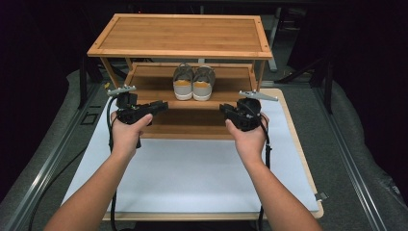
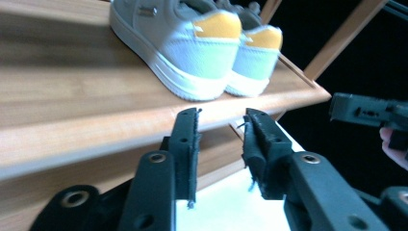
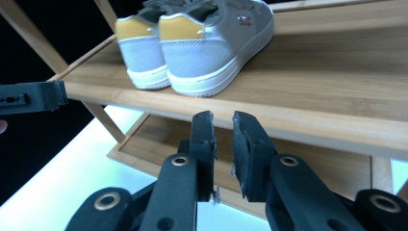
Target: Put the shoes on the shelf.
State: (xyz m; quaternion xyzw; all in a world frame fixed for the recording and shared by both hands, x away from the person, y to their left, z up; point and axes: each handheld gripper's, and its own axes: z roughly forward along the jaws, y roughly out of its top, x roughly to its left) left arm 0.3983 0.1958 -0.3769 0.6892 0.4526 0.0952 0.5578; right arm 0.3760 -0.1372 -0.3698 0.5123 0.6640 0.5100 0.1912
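Standing on the middle shelf of the three-tier bamboo shoe rack (image 1: 144, 45), the pair of grey low-top sneakers with yellow heel tabs and white soles (image 1: 193, 83) sits heels outward, side by side and touching. The left gripper (image 1: 162, 105) and right gripper (image 1: 224, 108) hover in front of the shelf edge, one to each side, below the pair and apart from it. Both sets of jaws are parted narrowly, the left wider, nothing between them. The rack rests on a white table mat (image 1: 192, 173).
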